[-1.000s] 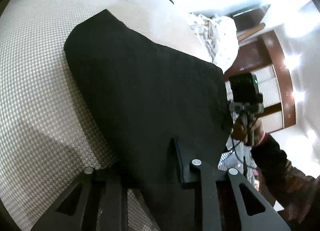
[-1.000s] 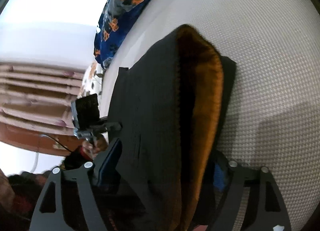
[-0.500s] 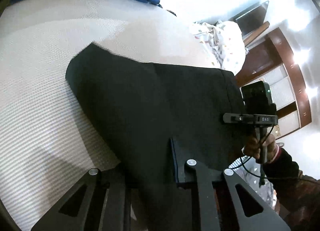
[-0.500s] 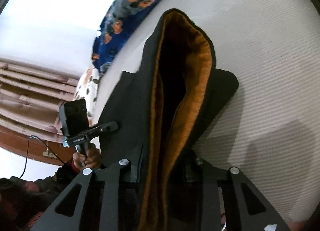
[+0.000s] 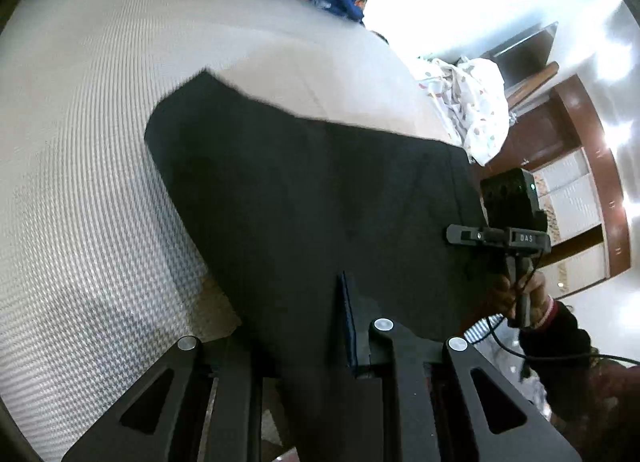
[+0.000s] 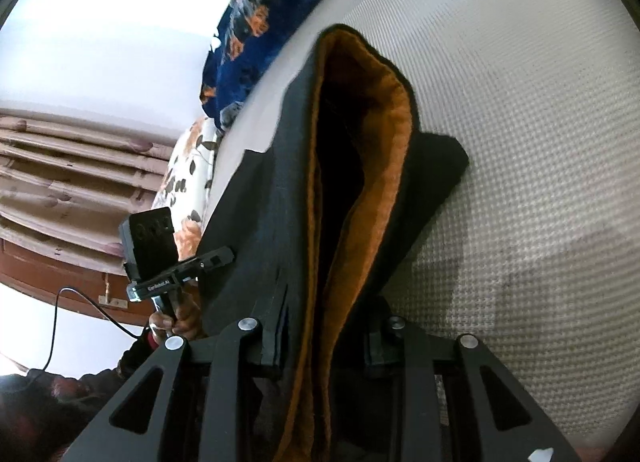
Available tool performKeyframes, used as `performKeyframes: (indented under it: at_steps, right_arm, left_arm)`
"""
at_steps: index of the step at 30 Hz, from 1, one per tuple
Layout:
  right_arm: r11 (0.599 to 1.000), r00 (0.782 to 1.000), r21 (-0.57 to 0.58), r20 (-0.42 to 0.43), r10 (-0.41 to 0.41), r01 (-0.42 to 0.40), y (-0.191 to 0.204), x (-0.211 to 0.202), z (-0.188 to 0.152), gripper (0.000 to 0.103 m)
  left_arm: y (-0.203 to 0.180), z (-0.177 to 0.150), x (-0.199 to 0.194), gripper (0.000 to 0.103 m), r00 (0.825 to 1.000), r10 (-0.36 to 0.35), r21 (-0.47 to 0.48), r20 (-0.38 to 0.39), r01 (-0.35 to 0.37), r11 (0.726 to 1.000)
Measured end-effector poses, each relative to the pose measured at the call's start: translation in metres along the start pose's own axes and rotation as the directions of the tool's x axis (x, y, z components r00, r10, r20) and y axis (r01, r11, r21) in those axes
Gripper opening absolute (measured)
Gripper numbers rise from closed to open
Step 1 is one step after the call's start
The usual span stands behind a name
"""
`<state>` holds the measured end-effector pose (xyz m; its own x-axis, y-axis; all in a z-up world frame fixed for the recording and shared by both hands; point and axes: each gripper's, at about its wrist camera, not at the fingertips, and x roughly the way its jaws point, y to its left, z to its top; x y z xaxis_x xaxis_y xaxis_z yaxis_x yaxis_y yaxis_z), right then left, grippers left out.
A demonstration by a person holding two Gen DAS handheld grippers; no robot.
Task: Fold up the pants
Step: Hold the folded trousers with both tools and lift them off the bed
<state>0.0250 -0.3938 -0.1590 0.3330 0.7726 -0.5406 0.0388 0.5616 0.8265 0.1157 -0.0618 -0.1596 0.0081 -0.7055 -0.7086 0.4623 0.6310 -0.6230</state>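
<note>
Both hand-held grippers clamped on the black pants, lifted end now higher off the bed than a second ago.

Left hand-held gripper (image 5: 316, 346) is closed on one edge of the pants (image 5: 320, 198); right hand-held gripper (image 6: 320, 346) is closed on the other edge, where the orange lining (image 6: 384, 166) shows. Versus a second ago, the near end has come up and the opening with the lining gapes wider; the far end rests on the bed (image 5: 88, 166). My read: mid-fold, carrying the near end over toward the far end. Bed is covered in white textured fabric. A blue patterned blanket (image 6: 256, 26) lies at the far edge, a floral pillow (image 6: 188, 182) beside it. Room behind: wooden cabinetry (image 5: 576, 166), curtains (image 6: 68, 166).
</note>
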Motion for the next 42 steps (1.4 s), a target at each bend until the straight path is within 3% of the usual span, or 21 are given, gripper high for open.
performKeyframes:
  at_steps: [2, 6, 8, 11, 16, 24, 31, 42]
  right_arm:
    - [1.000, 1.000, 0.008, -0.015, -0.022, 0.022, -0.001, 0.001, 0.001, 0.043]
    - [0.999, 1.000, 0.042, -0.014, -0.011, 0.012, -0.007, 0.000, -0.001, 0.044]
    - [0.999, 1.000, 0.037, -0.008, -0.018, 0.018, -0.006, 0.003, -0.002, 0.042]
    - [0.998, 0.999, 0.027, -0.002, -0.050, 0.050, -0.003, 0.007, -0.007, 0.032]
    - [0.998, 0.998, 0.015, 0.037, -0.056, 0.056, 0.012, 0.006, -0.013, 0.025]
    - [1.000, 0.996, 0.026, 0.086, 0.011, -0.013, 0.031, 0.012, -0.023, 0.024]
    - [0.998, 0.994, 0.009, 0.094, 0.064, -0.065, 0.055, 0.035, -0.014, 0.024]
    - [0.995, 0.994, -0.038, 0.056, 0.094, -0.092, 0.096, 0.068, 0.025, 0.024]
  left_arm:
    - [0.006, 0.000, 0.002, 0.027, 1.000, -0.017, -0.021, -0.016, 0.017, 1.000]
    - [0.020, -0.002, 0.006, 0.032, 0.996, -0.077, -0.063, -0.039, 0.074, 0.995]
    - [0.019, -0.003, 0.005, 0.031, 0.997, -0.068, -0.046, -0.026, 0.066, 0.997]
    - [0.003, -0.005, 0.009, 0.025, 1.000, 0.017, 0.018, 0.004, -0.017, 1.000]
    - [-0.026, -0.016, 0.002, 0.018, 0.984, 0.156, 0.113, 0.082, -0.164, 0.980]
    - [-0.031, -0.020, -0.032, 0.017, 0.965, 0.210, 0.107, 0.155, -0.228, 0.968]
    - [-0.036, -0.023, -0.069, 0.017, 0.924, 0.304, 0.147, 0.234, -0.343, 0.928]
    - [-0.007, -0.011, -0.104, 0.017, 0.874, 0.371, 0.104, 0.314, -0.420, 0.901]
